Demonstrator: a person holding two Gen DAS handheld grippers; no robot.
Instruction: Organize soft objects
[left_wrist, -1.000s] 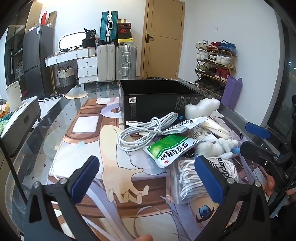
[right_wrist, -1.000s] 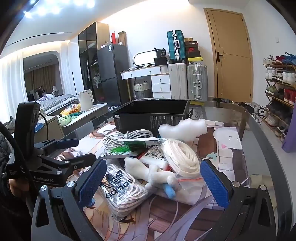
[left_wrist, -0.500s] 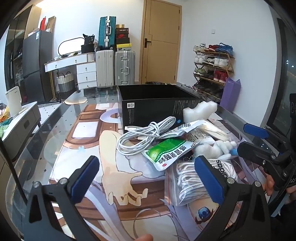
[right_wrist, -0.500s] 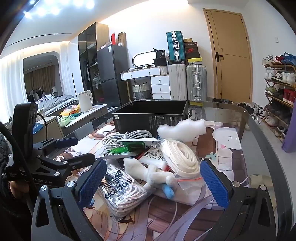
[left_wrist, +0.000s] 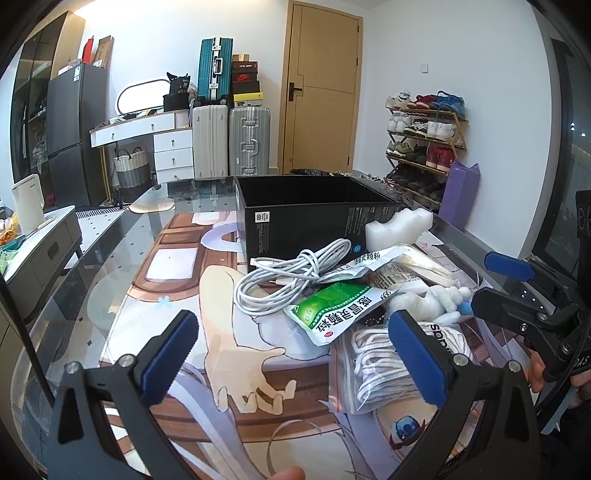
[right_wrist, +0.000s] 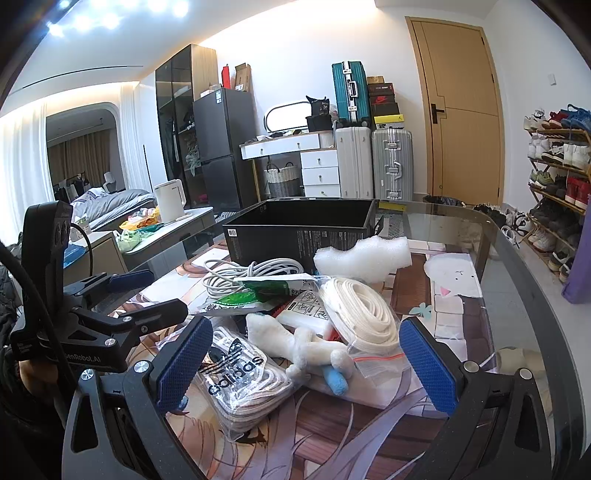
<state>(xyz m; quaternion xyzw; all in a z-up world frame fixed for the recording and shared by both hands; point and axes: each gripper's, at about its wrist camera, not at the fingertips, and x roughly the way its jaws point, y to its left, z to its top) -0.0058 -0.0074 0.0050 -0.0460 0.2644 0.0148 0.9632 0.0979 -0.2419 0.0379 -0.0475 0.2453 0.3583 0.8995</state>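
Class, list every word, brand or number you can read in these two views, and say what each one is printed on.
"adidas": on the clear zip bag of white cord.
"999": on the green-and-white sachet; its Chinese characters show, but I do not transcribe them.
"enRobot.AI", partly cut off: on the left hand-held gripper.
Too small to read: print on the black box, the white leaflet packet and the stacked shoeboxes.
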